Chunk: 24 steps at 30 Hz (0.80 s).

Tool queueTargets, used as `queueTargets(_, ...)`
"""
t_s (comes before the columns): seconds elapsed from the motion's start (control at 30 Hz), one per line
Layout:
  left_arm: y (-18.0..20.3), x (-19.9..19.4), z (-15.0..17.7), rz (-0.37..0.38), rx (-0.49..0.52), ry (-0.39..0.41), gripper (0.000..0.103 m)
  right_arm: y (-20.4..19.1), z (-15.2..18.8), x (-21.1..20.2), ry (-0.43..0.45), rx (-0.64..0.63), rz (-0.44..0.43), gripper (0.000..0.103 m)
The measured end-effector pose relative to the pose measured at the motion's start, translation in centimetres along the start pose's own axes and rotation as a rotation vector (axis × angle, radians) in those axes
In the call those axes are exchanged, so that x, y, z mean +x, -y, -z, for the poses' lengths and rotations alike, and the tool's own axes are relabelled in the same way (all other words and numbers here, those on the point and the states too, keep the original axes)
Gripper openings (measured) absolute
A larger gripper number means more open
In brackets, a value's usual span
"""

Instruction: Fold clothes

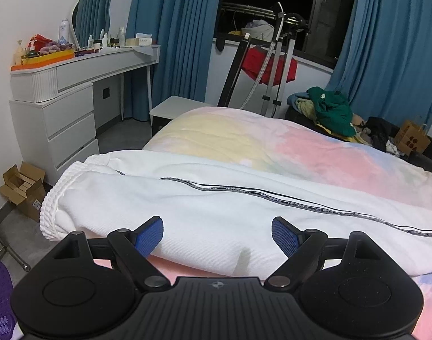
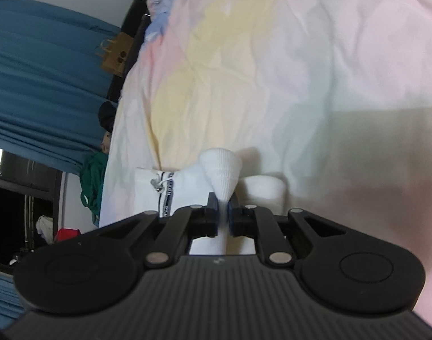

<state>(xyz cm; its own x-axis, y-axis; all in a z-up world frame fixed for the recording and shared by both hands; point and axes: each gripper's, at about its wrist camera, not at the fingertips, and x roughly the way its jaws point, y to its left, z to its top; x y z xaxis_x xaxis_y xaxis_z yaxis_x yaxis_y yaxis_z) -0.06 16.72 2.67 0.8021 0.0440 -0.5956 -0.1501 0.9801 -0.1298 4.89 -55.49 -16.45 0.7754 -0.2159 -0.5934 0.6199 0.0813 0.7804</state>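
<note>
Right claw (image 2: 222, 209) pinching white trousers (image 2: 220, 170) — cuff end hidden, left claw (image 1: 217, 236) agape

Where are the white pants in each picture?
Left wrist view: the white pants lie stretched across the bed, just ahead of the open left gripper.
Right wrist view: the white pants sit low in the middle, their ribbed cuff pinched in the right gripper.
Shared landmark: the brown paper bag beside the bed.

bare bedspread (image 1: 315, 153) beyond trousers (image 1: 187, 206), clothes pile (image 1: 333, 110) far corner
</note>
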Motion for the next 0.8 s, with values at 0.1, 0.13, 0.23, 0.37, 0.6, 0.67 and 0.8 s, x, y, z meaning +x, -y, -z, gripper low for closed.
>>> queueTargets(0.1,0.1,0.1,0.0,-0.002,0.002,-0.006,0.085,-0.1,0.3,-1.7,0.042,-0.009,0.032,0.035)
queueTargets(0.13,0.3,0.1,0.0,-0.003,0.005,-0.008,0.085,-0.3,0.4,-2.3,0.059,-0.02,0.043,0.051)
queueTargets(0.23,0.4,0.2,0.1,-0.009,0.013,-0.015,0.085,-1.2,1.0,-3.3,0.07,-0.065,0.097,0.079)
queueTargets(0.37,0.4,0.4,0.1,-0.019,0.009,-0.031,0.085,-0.6,1.9,-2.5,-0.039,-0.035,0.111,0.08)
queueTargets(0.6,0.2,1.3,-0.1,-0.045,-0.023,-0.055,0.085,0.9,1.9,1.5,-0.163,0.086,0.011,0.081)
queueTargets(0.67,0.2,1.8,-0.1,-0.05,-0.032,-0.061,0.085,0.8,1.6,2.0,-0.13,0.094,-0.046,0.081)
queueTargets(0.8,0.8,2.6,-0.5,-0.052,-0.034,-0.058,0.085,-0.1,1.1,2.9,-0.074,0.03,-0.148,0.08)
